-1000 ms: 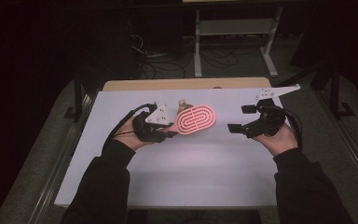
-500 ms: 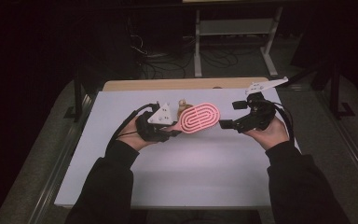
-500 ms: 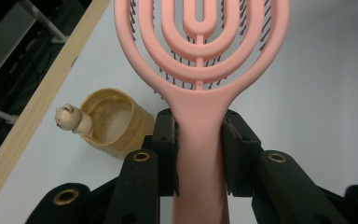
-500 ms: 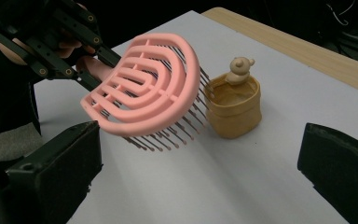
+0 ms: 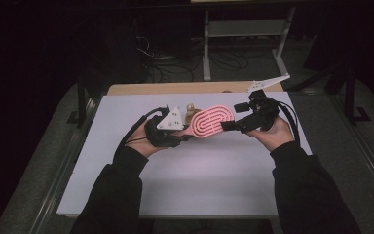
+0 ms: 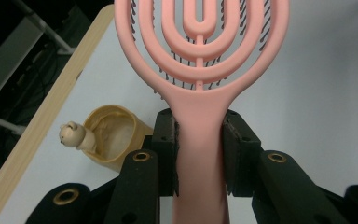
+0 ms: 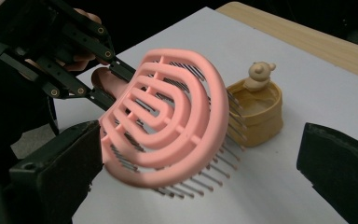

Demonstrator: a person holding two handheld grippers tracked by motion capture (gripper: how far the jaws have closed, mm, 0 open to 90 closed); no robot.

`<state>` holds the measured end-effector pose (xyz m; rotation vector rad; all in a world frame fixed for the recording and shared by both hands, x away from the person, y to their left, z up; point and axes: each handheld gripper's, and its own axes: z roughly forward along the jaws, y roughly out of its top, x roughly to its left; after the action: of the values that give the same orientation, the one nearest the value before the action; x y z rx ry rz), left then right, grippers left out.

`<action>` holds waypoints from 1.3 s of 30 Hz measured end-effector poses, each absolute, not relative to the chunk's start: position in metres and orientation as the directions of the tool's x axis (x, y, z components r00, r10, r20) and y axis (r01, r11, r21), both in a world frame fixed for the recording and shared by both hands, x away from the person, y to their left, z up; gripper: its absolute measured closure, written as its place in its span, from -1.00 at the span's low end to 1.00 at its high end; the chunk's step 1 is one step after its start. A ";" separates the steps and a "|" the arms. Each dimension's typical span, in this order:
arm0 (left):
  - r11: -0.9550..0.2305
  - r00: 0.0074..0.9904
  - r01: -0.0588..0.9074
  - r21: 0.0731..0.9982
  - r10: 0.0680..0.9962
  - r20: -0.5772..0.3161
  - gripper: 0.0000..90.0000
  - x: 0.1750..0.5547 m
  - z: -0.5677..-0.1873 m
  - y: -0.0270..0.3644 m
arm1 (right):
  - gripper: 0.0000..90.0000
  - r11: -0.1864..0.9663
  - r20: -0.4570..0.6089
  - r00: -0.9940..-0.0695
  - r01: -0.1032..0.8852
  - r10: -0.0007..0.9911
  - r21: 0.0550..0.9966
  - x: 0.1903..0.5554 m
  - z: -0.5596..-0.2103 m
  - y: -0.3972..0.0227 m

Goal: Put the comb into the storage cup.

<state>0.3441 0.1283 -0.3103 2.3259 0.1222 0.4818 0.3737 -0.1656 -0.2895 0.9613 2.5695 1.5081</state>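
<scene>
The left tongs (image 6: pixel 199 154) are clamped on the handle of the pink vented plastic hairbrush (image 5: pixel 210 122), held above the white desk (image 5: pixel 185 180). Its long axis runs toward the right tongs (image 5: pixel 229 124), which stand wide open around the brush's head, gripping nothing.

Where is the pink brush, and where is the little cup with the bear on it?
brush (image 7: pixel 168 126), right gripper view, on the ribs of its pink head
cup (image 6: pixel 114 135), left gripper view, on its yellow inside wall
bear (image 7: pixel 259 73), right gripper view, on the head of the figure at the cup's rim
</scene>
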 end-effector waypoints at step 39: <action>-0.735 0.903 -0.042 0.677 0.262 0.340 0.55 0.350 -0.320 0.127 | 0.37 0.324 0.479 -0.801 0.589 0.360 0.741 0.381 -0.273 -0.149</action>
<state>0.3501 0.1273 -0.3201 2.3390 0.1568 0.5455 0.3814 -0.1488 -0.2733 0.9989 2.7325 1.7007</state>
